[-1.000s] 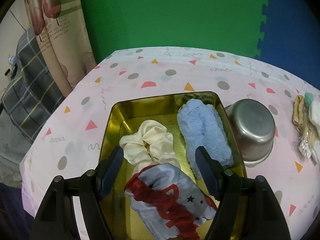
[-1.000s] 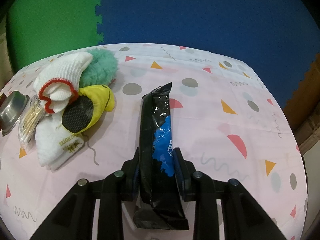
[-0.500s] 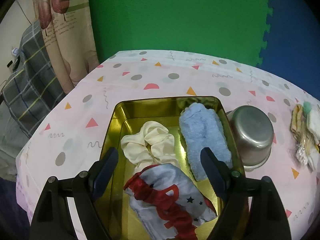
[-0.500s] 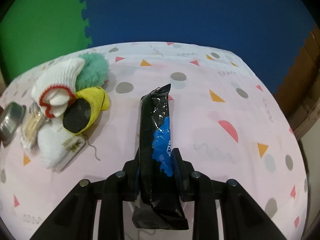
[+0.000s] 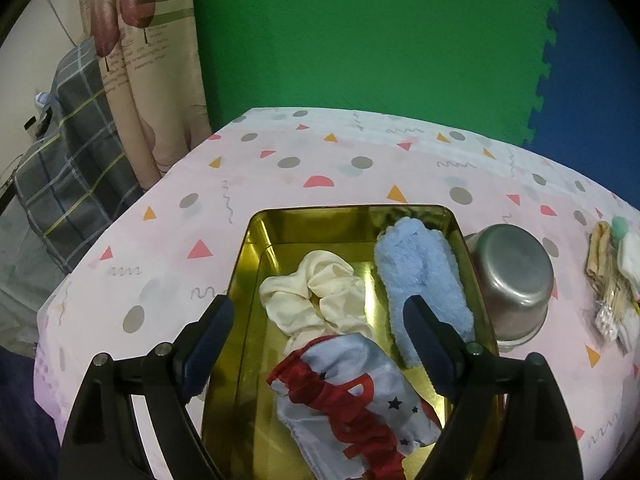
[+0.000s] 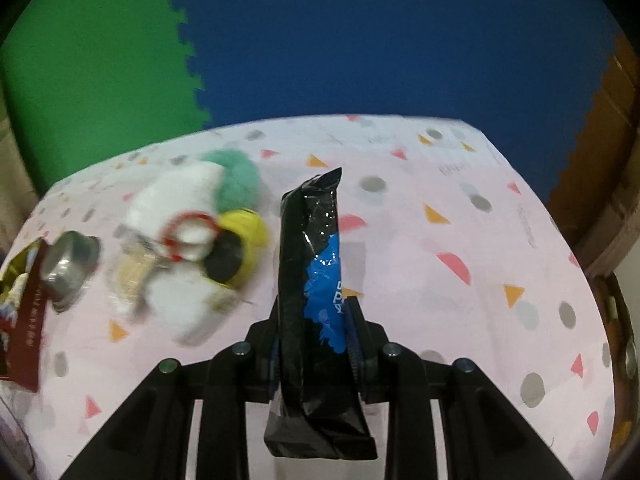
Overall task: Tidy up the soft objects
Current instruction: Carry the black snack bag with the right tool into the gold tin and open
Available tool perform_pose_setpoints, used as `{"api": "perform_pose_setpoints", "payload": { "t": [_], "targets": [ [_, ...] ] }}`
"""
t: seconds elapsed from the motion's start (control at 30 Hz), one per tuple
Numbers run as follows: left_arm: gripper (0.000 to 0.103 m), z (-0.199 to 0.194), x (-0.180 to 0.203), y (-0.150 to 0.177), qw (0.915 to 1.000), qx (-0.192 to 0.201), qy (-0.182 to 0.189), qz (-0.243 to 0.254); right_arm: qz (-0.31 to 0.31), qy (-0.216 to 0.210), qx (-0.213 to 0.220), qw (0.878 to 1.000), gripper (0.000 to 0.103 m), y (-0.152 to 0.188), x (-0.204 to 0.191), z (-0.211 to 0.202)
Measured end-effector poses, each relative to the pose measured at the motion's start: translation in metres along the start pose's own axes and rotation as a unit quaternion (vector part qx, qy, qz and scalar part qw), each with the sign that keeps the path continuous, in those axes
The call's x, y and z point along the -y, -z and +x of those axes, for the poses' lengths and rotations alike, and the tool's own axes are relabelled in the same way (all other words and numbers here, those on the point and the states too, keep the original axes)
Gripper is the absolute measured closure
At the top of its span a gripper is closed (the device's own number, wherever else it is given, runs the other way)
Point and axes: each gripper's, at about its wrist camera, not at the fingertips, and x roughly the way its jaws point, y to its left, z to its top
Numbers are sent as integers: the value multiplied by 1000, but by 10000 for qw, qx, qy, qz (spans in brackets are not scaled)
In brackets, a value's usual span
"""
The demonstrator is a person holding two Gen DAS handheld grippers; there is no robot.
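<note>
Black pack [image 6: 316, 300], pinched in the right tool [image 6: 314, 336], has just lifted off the desk [image 6: 460, 240]. Left tool [image 5: 316, 332], just widened, hangs empty over the filled gold tin [image 5: 256, 236]; remaining soft pile [image 6: 192, 240] waits beyond.

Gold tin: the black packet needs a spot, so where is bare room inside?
In the gold tin, bare floor lies along the left wall and far end, beside the cream scrunchie. The right side is crowded: blue fluffy sock, printed cloth.
</note>
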Motion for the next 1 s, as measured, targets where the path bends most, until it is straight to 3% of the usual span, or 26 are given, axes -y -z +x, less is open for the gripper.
{"api": "perform_pose_setpoints", "payload": {
  "t": [0.23, 0.43, 0.6, 1.0],
  "targets": [
    [18, -6, -12, -4, 9995, 126, -241, -152, -734, -806, 178, 9939, 76, -13, -95, -24],
    [13, -11, -25, -9, 9988, 252, -340, -257, -1417, -1609, 6, 9767, 76, -7, -200, -27],
    [13, -8, -32, -10, 9988, 181, -287, -348, -1838, -1990, -152, 9625, 76, 3, -266, -26],
    [13, -3, -53, -10, 9974, 45, -209, -693, -2299, -2321, -487, 9439, 76, 27, -343, -13]
  ]
}}
